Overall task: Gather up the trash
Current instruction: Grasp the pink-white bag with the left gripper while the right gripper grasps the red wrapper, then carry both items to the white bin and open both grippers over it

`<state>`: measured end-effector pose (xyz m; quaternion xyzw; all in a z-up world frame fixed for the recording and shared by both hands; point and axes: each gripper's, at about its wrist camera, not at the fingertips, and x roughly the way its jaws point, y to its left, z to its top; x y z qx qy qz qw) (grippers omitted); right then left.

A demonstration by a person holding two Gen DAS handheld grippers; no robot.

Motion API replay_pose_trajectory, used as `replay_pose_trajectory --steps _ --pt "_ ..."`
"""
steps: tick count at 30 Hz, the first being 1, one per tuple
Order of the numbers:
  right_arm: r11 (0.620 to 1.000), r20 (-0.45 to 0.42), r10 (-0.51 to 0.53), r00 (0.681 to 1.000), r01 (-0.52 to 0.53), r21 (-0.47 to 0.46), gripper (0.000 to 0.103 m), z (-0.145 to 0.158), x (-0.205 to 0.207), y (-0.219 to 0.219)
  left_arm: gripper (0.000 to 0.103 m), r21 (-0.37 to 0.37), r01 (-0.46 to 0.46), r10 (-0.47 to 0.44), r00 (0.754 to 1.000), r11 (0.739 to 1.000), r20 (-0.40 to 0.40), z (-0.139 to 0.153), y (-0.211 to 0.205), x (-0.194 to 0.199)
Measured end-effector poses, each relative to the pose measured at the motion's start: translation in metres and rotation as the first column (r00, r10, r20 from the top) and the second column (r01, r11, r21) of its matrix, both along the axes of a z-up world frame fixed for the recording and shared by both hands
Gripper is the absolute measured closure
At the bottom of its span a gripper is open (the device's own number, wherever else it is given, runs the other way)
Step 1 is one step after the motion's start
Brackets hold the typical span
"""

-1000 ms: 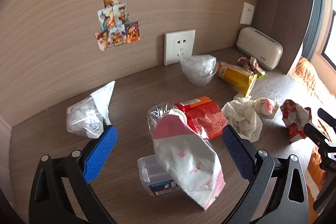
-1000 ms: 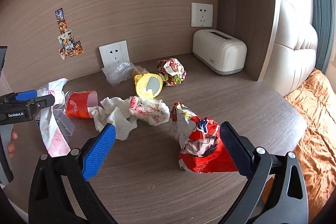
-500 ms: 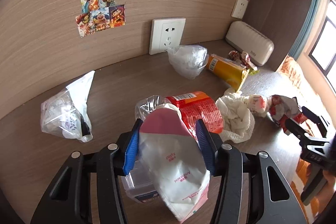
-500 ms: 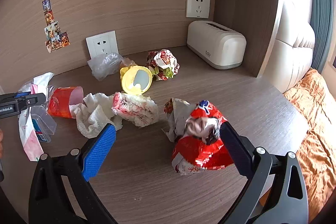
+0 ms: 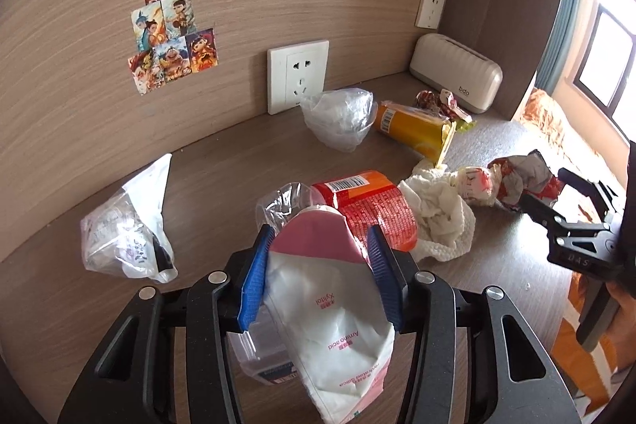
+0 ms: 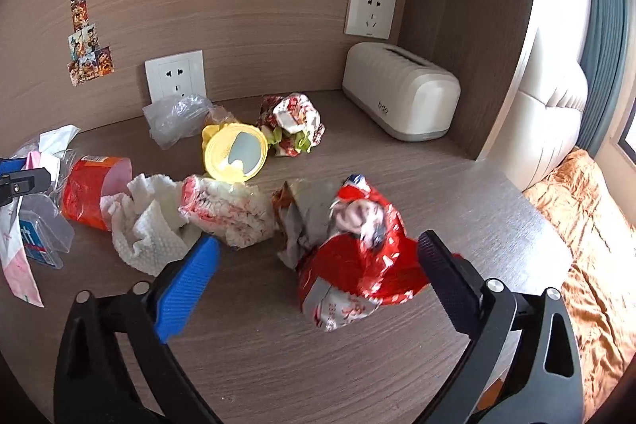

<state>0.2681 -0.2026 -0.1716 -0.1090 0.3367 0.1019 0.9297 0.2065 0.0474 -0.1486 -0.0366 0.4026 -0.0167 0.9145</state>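
Straddling the red snack bag (image 6: 353, 257), the right gripper (image 6: 318, 261) has wide jaws; left gripper (image 5: 318, 257) jaws, just closing, pinch the pink-white pouch (image 5: 330, 301).

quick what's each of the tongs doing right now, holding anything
Left tongs: have just been closing, now shut on the pink-and-white pouch.
Right tongs: open, straddling the red snack wrapper, not gripping it.

We are looking at a bedroom in a home: a wood-grain worktop (image 6: 457, 193) is running along a panelled wall carrying wall sockets (image 5: 298, 76) and cartoon stickers (image 5: 167, 22), while a padded headboard (image 6: 548, 114), an orange bedspread (image 6: 588, 225) and a curtained window (image 5: 604, 66) are showing alongside.
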Motion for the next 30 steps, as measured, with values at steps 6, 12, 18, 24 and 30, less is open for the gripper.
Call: replay_pose_trajectory --steps 6,12,18,24,30 --pt "0.999 -0.045 -0.01 0.999 0.012 0.041 0.058 -0.005 0.011 -0.01 0.056 0.015 0.003 -0.004 1.0 1.0 0.017 0.007 0.001 -0.006" --pt "0.997 -0.024 -0.019 1.0 0.021 0.079 0.061 0.014 -0.003 -0.016 0.056 0.016 0.003 -0.004 0.999 1.0 0.054 0.023 0.0 -0.017" --pt "0.992 0.019 -0.012 1.0 0.01 0.123 0.062 0.039 -0.027 -0.025 0.056 0.029 0.021 -0.023 0.995 0.999 0.095 0.042 -0.015 -0.03" --pt "0.986 0.035 -0.023 0.999 0.017 0.166 0.062 0.054 -0.055 -0.045 0.056 0.018 0.088 -0.089 0.989 0.996 0.118 0.053 -0.052 -0.044" --pt "0.979 0.041 -0.082 0.996 0.073 0.189 0.063 0.068 -0.096 -0.086 0.056 0.004 0.229 -0.228 0.966 0.973 0.118 0.055 -0.119 -0.06"
